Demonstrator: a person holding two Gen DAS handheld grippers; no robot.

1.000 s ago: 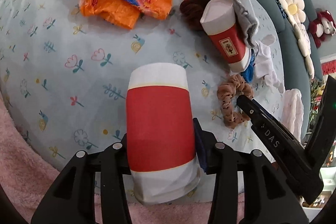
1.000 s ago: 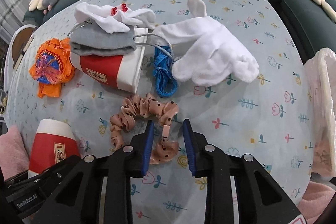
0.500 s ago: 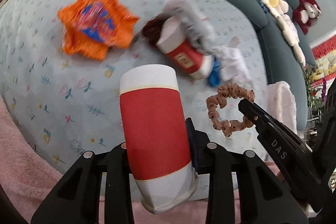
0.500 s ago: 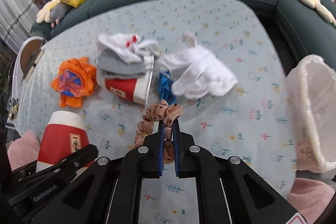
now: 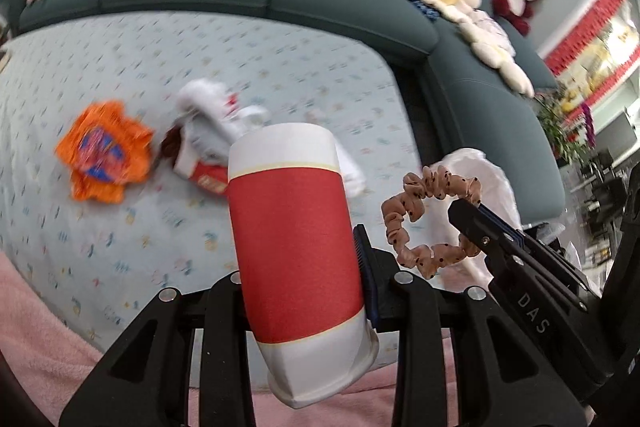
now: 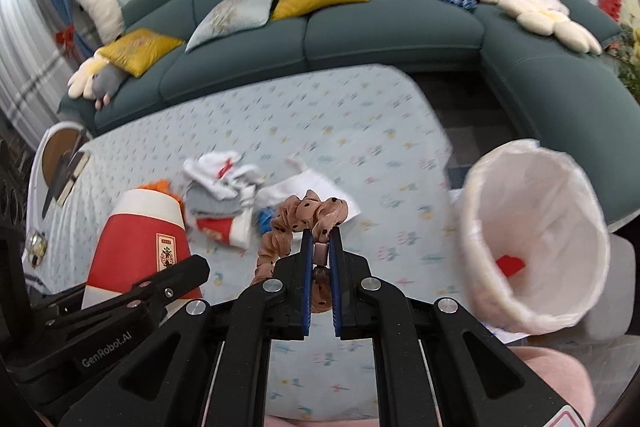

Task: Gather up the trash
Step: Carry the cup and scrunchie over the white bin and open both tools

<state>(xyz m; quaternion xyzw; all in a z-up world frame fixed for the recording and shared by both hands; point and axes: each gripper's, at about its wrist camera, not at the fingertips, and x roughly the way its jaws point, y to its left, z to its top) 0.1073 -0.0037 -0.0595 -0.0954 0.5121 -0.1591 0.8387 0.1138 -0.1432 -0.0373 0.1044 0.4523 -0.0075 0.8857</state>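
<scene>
while the left gripper (image 5: pixel 296 263) has its jaws clamped on the cup (image 5: pixel 294 247), the right gripper (image 6: pixel 320 259) pinches the scrunchie (image 6: pixel 298 223), both above the bench (image 6: pixel 360 147), bin (image 6: pixel 532 239) beside.

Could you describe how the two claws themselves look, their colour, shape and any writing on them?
Both are matte black plastic with long angular fingers, triangular cut-outs in the arms and round silver screws at the joints. The inner pads are ribbed and blue. The left claw bears grey "GenRobot.AI" lettering; the right claw shows "DAS" on its side. No cables or sleeves are visible.

Floral table (image 6: pixel 360 115) — wrapper (image 5: pixel 104 155), clothes (image 6: pixel 224 183).
</scene>
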